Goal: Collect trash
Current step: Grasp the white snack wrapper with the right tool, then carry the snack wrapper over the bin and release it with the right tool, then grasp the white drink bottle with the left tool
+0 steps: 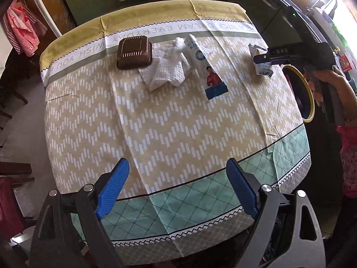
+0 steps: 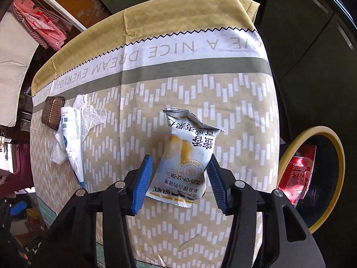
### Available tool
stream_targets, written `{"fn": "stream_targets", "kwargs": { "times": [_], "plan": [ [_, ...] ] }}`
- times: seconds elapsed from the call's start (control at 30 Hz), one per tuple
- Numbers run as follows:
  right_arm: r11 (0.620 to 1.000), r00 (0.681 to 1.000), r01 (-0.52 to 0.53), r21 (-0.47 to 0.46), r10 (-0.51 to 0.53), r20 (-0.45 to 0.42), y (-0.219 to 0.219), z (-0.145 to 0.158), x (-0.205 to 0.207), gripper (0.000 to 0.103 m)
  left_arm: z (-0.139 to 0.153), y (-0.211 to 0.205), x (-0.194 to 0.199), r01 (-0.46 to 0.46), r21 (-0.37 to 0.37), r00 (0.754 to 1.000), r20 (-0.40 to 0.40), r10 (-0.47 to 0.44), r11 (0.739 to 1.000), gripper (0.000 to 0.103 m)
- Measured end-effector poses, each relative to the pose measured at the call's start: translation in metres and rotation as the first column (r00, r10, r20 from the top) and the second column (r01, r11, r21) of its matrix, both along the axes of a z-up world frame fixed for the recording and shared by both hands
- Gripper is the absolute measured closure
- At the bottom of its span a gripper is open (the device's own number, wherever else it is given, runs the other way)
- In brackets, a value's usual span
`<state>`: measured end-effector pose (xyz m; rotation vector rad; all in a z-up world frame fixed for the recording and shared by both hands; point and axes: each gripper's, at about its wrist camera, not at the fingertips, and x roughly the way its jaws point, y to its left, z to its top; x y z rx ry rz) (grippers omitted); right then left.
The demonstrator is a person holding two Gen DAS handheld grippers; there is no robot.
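Observation:
A white and orange snack wrapper (image 2: 185, 158) lies on the tablecloth between the open fingers of my right gripper (image 2: 179, 183); the right pad touches its edge, the left pad stands a little apart. The wrapper (image 1: 263, 65) and the right gripper (image 1: 264, 58) also show in the left wrist view at the far right of the table. A long white and blue packet (image 1: 206, 67) lies on a crumpled white paper towel (image 1: 165, 71) beside a brown plastic box (image 1: 134, 52). My left gripper (image 1: 178, 189) is open and empty above the table's near edge.
A bin with a yellow rim (image 2: 312, 178) stands just right of the table, with a red cola can (image 2: 294, 176) inside. The patterned tablecloth (image 1: 178, 122) covers the table. Red checked clothing (image 1: 20, 29) hangs at the far left. Dark cabinets stand behind.

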<state>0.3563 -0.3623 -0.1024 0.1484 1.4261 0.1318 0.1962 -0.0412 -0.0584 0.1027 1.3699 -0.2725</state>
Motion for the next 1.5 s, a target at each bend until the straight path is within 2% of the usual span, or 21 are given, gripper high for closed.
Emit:
{"fn": "stream_targets", "kwargs": {
  "times": [0.2, 0.37, 0.5, 0.63, 0.8, 0.83, 0.87, 0.9, 1.0, 1.1, 1.3, 1.5],
  "plan": [
    [0.999, 1.000, -0.008, -0.032, 0.008, -0.011, 0.008, -0.005, 0.004, 0.069, -0.005, 0.007, -0.003, 0.001, -0.013, 1.000, -0.010, -0.001, 1.000, 0.019],
    [1.000, 1.000, -0.016, -0.003, 0.016, 0.021, 0.000, 0.009, -0.009, 0.071, -0.008, 0.006, -0.004, 0.007, -0.014, 1.000, -0.019, -0.007, 1.000, 0.019],
    [1.000, 0.999, 0.014, 0.013, -0.015, 0.045, -0.039, 0.026, -0.032, 0.071, -0.013, -0.006, -0.002, 0.030, -0.008, 0.999, -0.031, -0.030, 1.000, 0.019],
    [0.993, 0.993, 0.114, -0.034, -0.112, 0.042, -0.109, 0.028, -0.061, 0.070, -0.014, -0.024, 0.001, 0.068, -0.010, 0.997, -0.032, -0.068, 0.998, 0.019],
    [0.968, 0.972, 0.233, -0.095, -0.232, 0.025, -0.195, 0.015, -0.095, 0.067, -0.013, -0.046, 0.008, 0.102, -0.003, 0.994, -0.033, -0.102, 0.995, 0.019],
    [0.964, 0.970, 0.245, -0.106, -0.243, 0.026, -0.209, 0.013, -0.099, 0.063, -0.013, -0.050, 0.009, 0.106, -0.002, 0.994, -0.032, -0.106, 0.994, 0.019],
    [0.961, 0.969, 0.249, -0.117, -0.248, 0.025, -0.219, 0.010, -0.101, 0.050, -0.013, -0.053, 0.010, 0.109, -0.001, 0.994, -0.032, -0.109, 0.994, 0.019],
    [0.956, 0.965, 0.261, -0.131, -0.260, 0.029, -0.227, 0.007, -0.102, 0.041, -0.014, -0.056, 0.011, 0.112, 0.000, 0.993, -0.032, -0.112, 0.994, 0.019],
    [0.944, 0.956, 0.292, -0.151, -0.287, 0.056, -0.246, 0.009, -0.106, 0.041, -0.015, -0.061, 0.013, 0.114, 0.006, 0.993, -0.034, -0.113, 0.993, 0.019],
    [0.953, 0.953, 0.296, -0.070, -0.289, 0.096, -0.248, 0.022, -0.117, 0.041, -0.016, -0.062, 0.017, 0.103, 0.010, 0.994, -0.038, -0.102, 0.995, 0.019],
    [0.976, 0.957, 0.219, -0.005, -0.214, 0.193, -0.217, 0.043, -0.156, 0.041, -0.017, -0.055, 0.049, 0.006, 0.001, 0.999, -0.032, -0.006, 1.000, 0.019],
    [0.986, 0.960, 0.158, 0.056, -0.167, 0.224, -0.176, 0.027, -0.182, 0.041, -0.036, -0.057, 0.100, -0.128, -0.051, 0.991, -0.048, 0.125, 0.991, 0.020]
  ]
}}
